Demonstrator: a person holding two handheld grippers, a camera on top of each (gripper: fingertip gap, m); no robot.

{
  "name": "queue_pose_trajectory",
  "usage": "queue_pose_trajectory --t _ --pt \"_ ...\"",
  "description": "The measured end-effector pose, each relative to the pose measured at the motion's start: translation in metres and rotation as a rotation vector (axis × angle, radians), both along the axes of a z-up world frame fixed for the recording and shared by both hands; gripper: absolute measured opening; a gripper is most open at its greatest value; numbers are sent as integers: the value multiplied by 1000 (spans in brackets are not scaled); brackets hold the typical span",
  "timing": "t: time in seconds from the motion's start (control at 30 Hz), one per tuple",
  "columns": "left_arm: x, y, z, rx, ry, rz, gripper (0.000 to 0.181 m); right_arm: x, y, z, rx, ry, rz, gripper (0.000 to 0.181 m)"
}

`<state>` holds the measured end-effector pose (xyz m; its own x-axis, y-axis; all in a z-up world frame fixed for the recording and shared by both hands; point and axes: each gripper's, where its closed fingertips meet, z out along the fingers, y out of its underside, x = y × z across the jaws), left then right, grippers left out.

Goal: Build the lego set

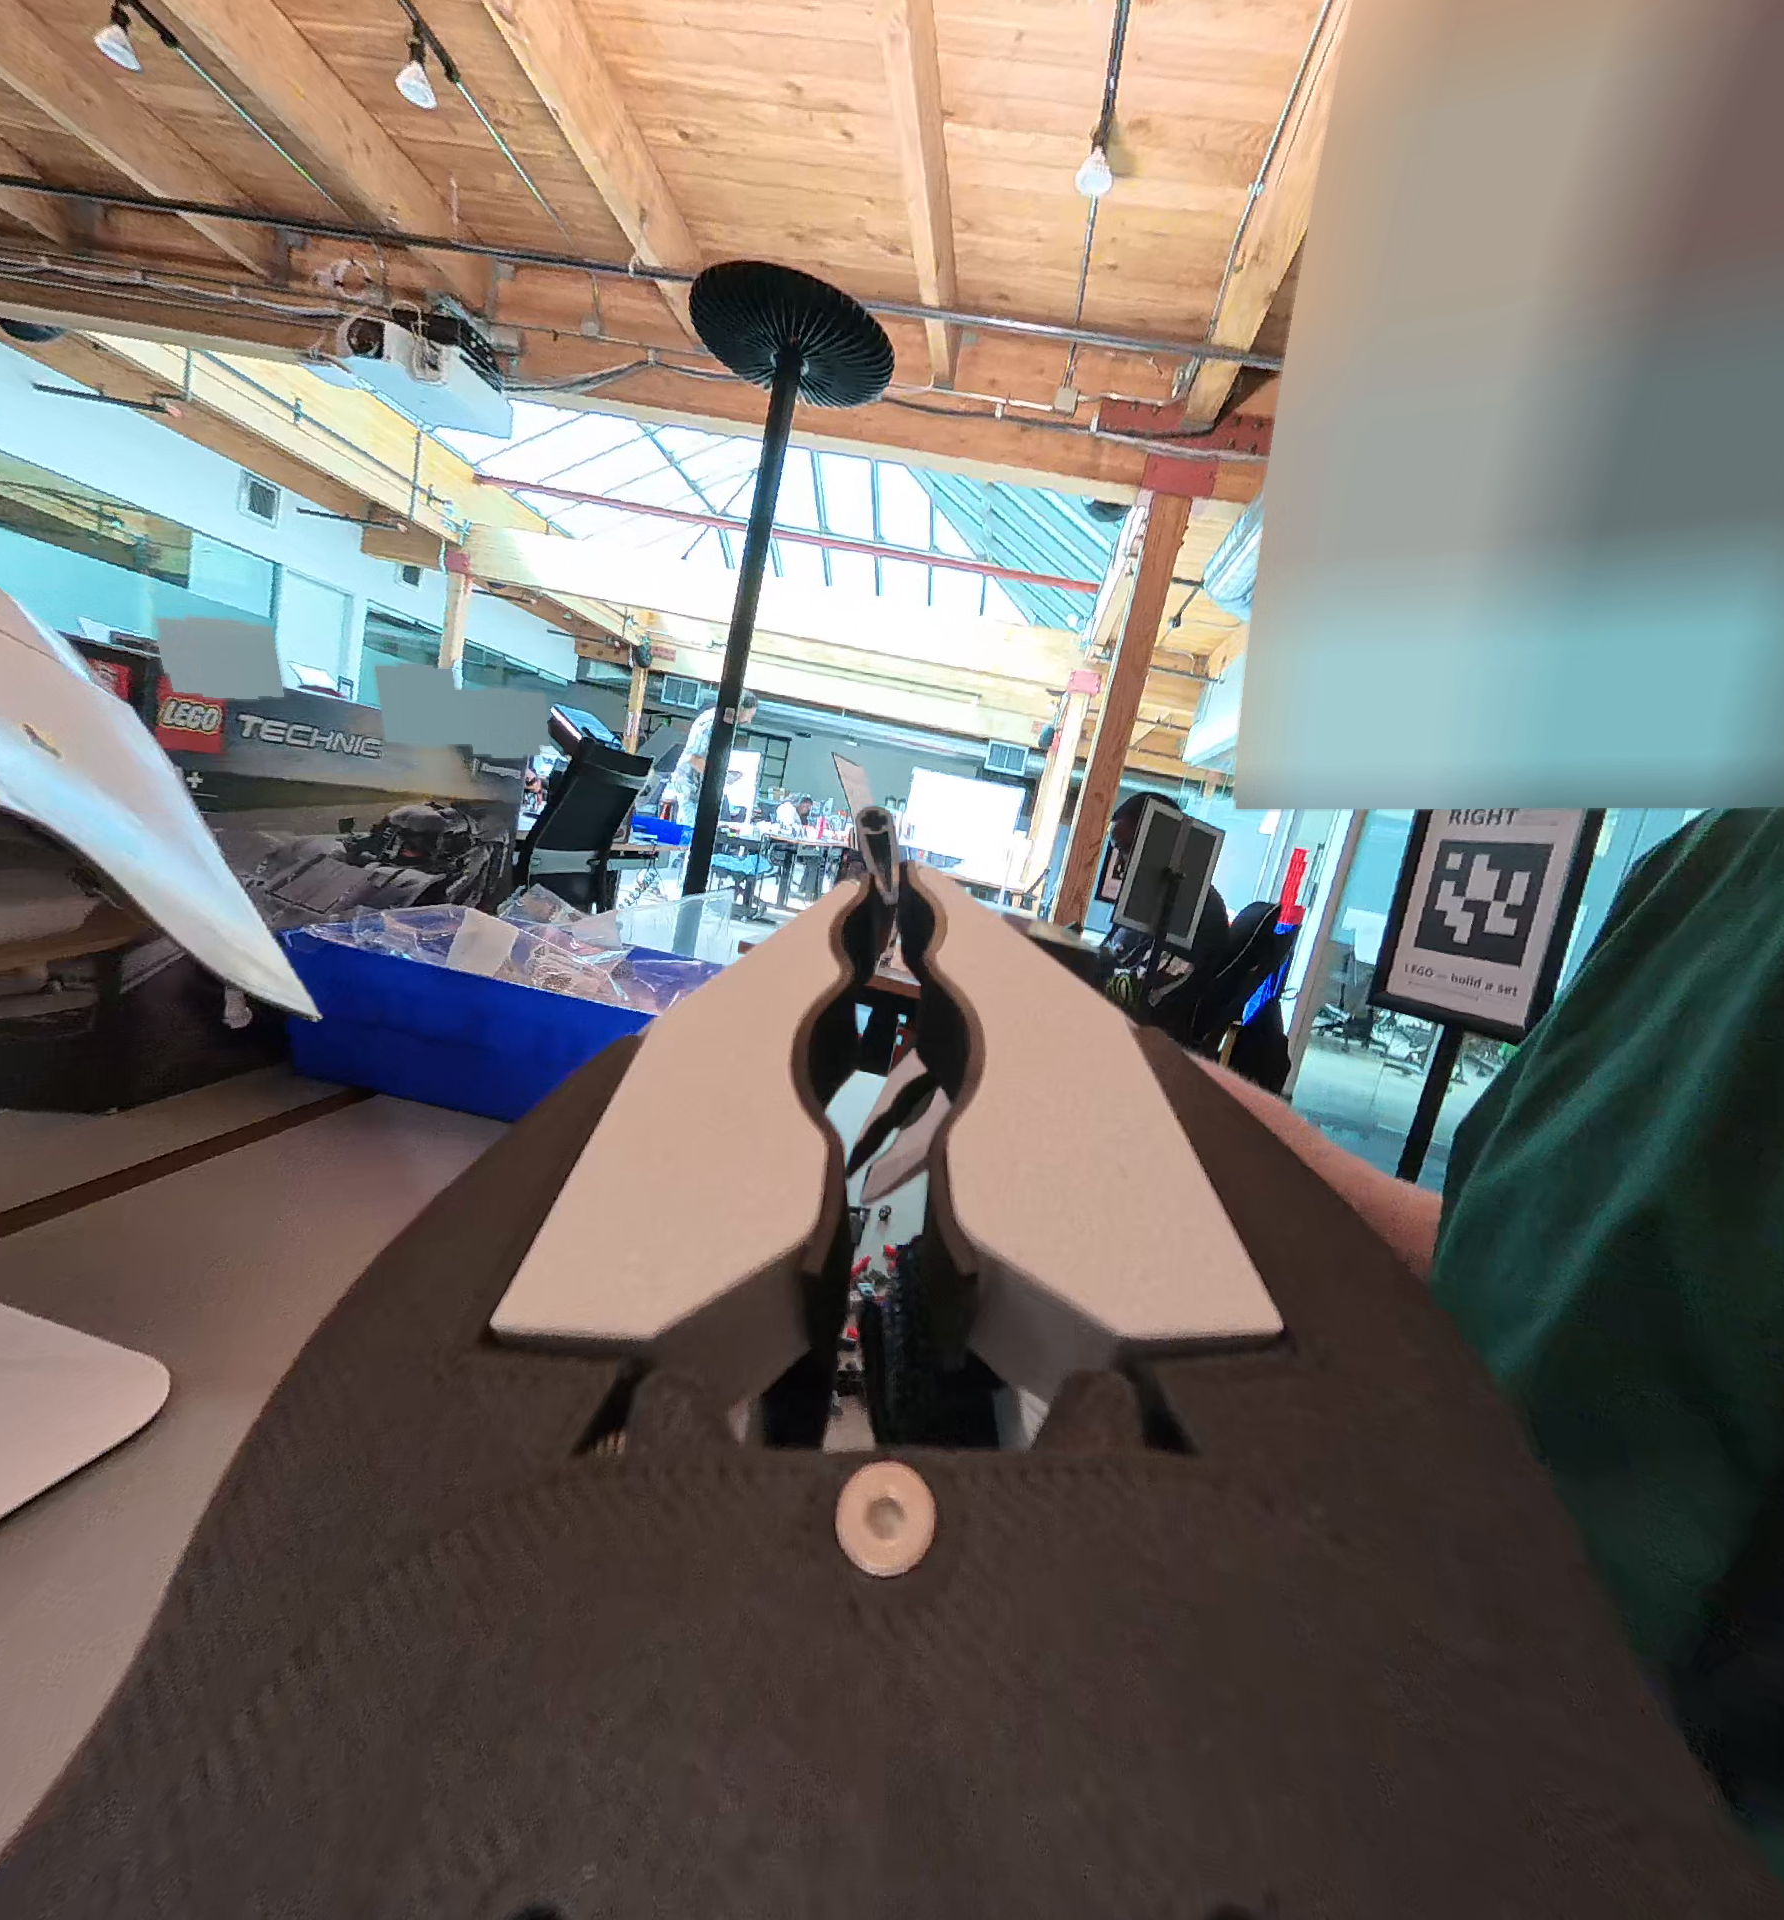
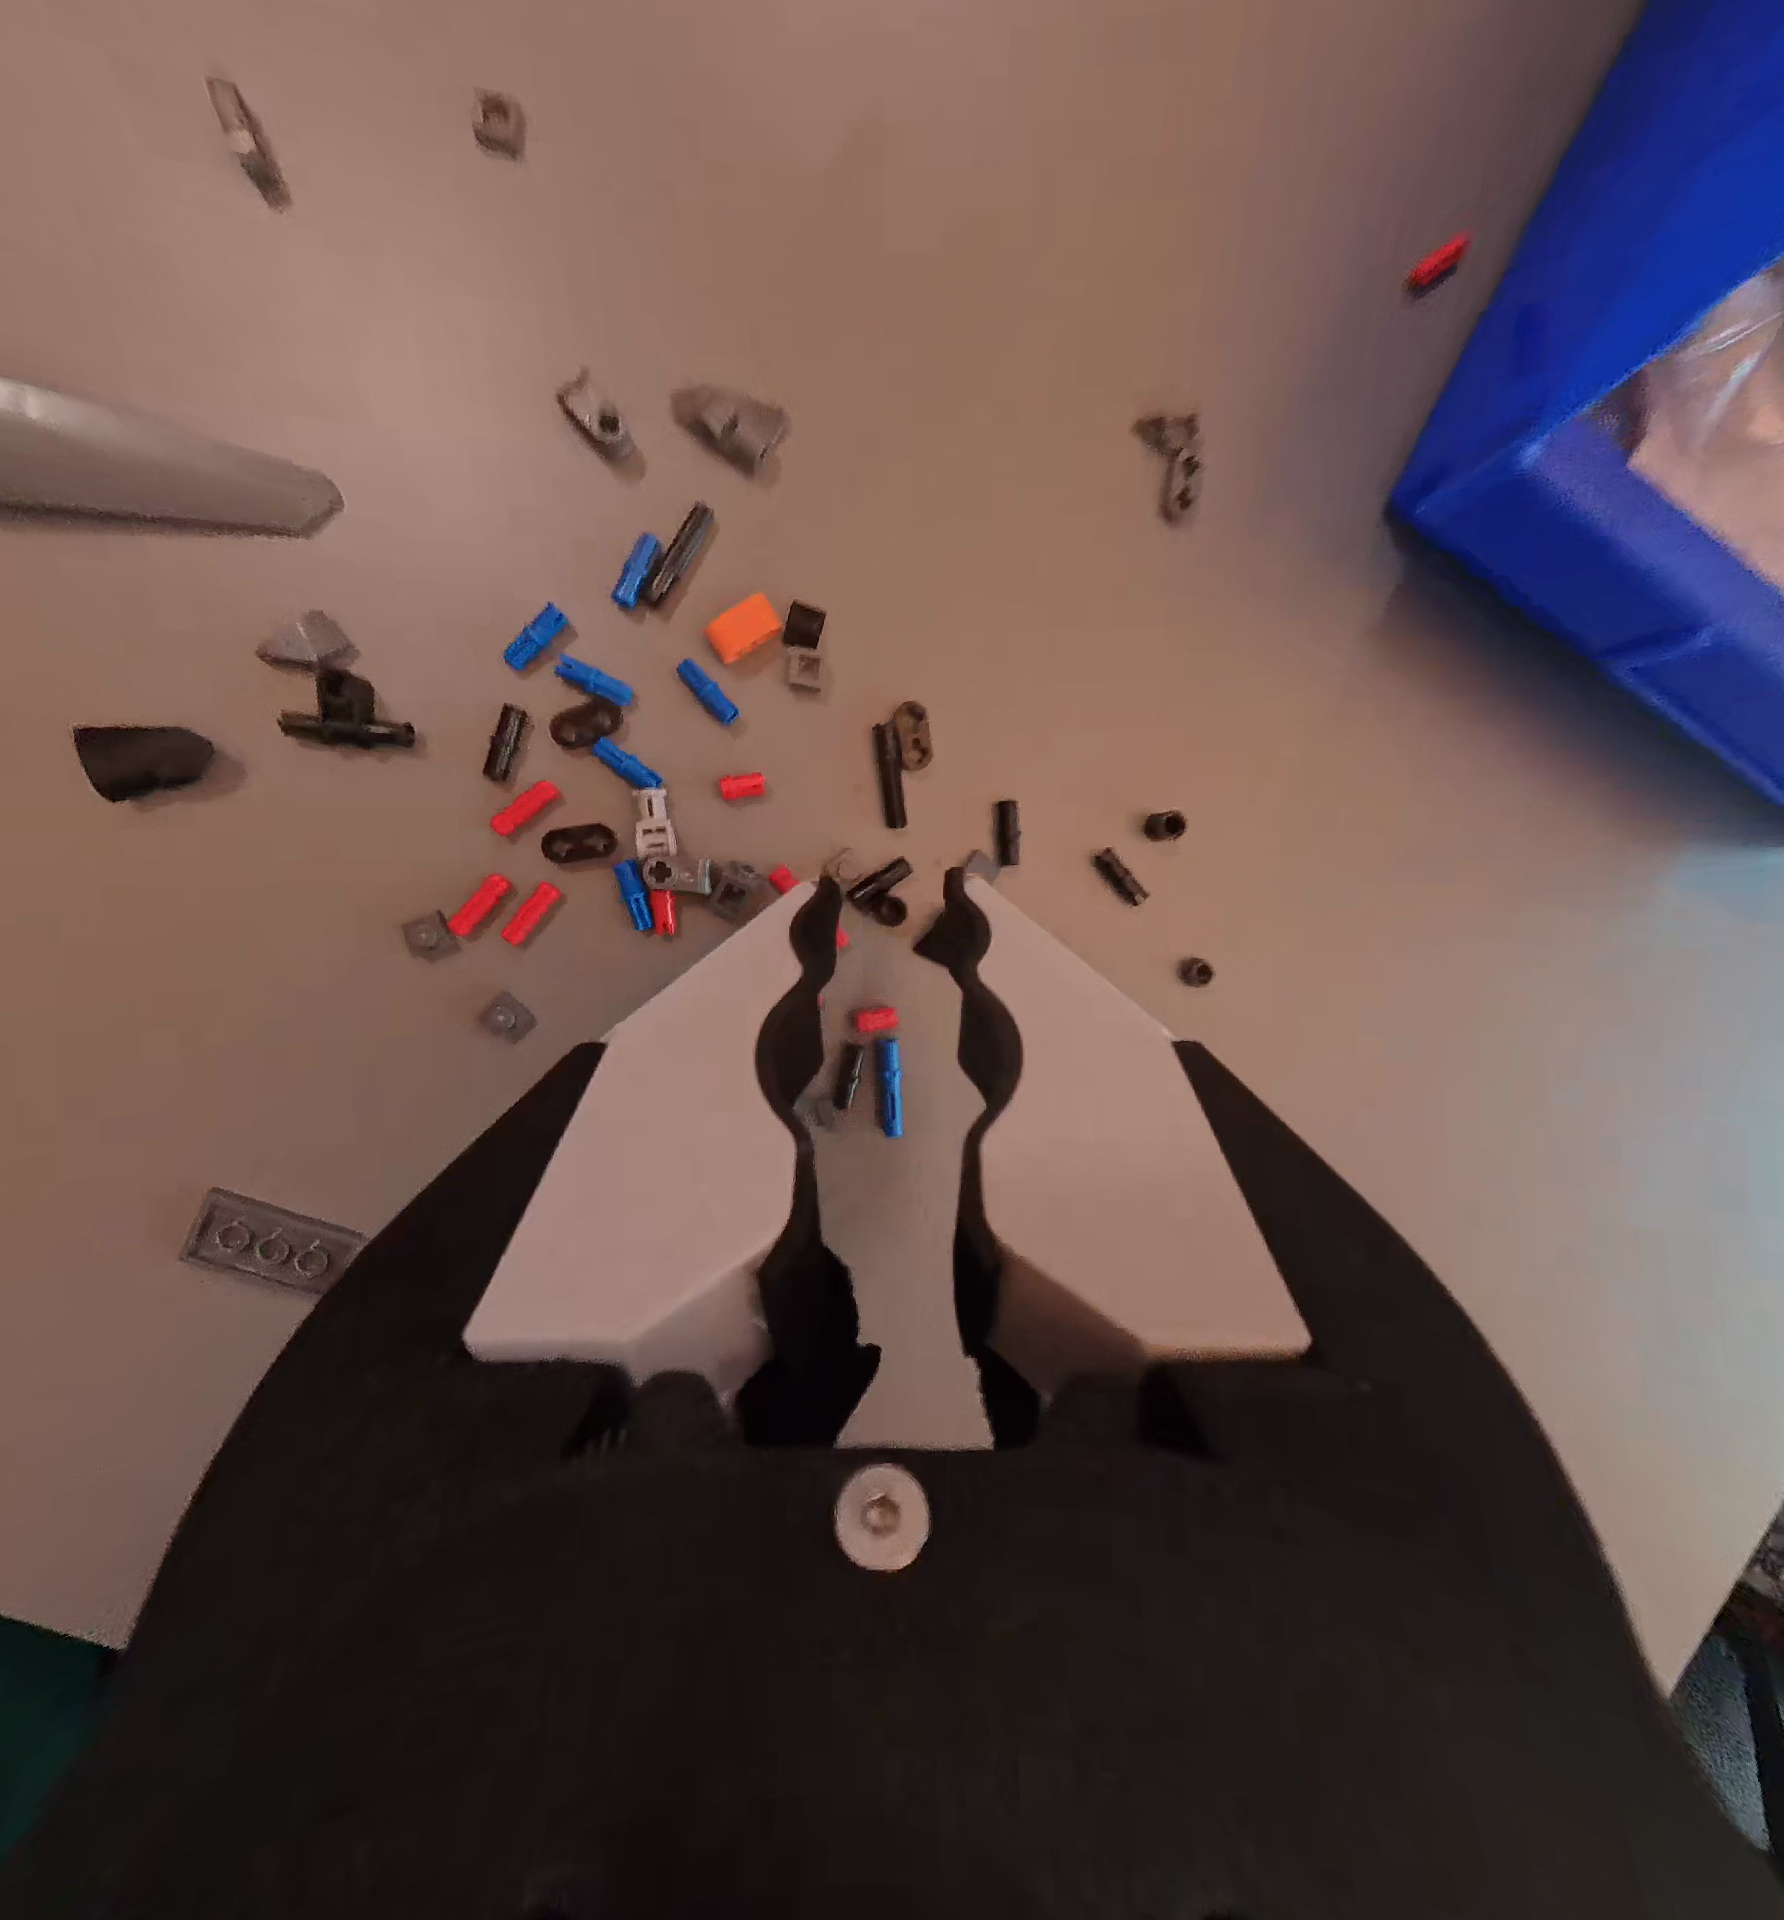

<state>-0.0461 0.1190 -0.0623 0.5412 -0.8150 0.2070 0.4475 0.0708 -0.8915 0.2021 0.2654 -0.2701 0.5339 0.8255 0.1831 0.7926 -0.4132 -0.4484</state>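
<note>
Left gripper [image 1: 883, 883] is raised level, away from the table, probably to present its part for mating; jaws nearly closed, pinching a thin black axle piece [image 1: 877, 847] that pokes past the tips. Right gripper [image 2: 888, 883] points down over the loose pieces [image 2: 597, 727] scattered on the grey table [image 2: 971, 260], likely choosing one; jaws parted, empty, tips flanking a black pin [image 2: 880, 881], contact unclear.

A black axle piece [image 1: 875, 857] shows only its tip above the left gripper [image 1: 890, 883]; the rest is hidden between the fingers. At three o'clock, the blue bin [image 2: 1636, 499] runs off frame. Motion blurs the small pins [image 2: 597, 681] on the grey table [image 2: 971, 260].
</note>
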Motion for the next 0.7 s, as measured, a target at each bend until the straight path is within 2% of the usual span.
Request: queue_pose_trajectory --t 0.2,0.47,0.6,0.7 --pt "26 -5 -6 12 74 -32 1 -12 12 49 198 102 -3 21" --pt "44 -16 -3 35 97 -91 1 -42 -1 80 280 184 70 19" --pt "48 -18 -3 30 96 -108 1 -70 -18 101 335 272 181 20" --pt "48 -19 -2 24 66 -142 1 -105 -46 128 328 477 320 20"
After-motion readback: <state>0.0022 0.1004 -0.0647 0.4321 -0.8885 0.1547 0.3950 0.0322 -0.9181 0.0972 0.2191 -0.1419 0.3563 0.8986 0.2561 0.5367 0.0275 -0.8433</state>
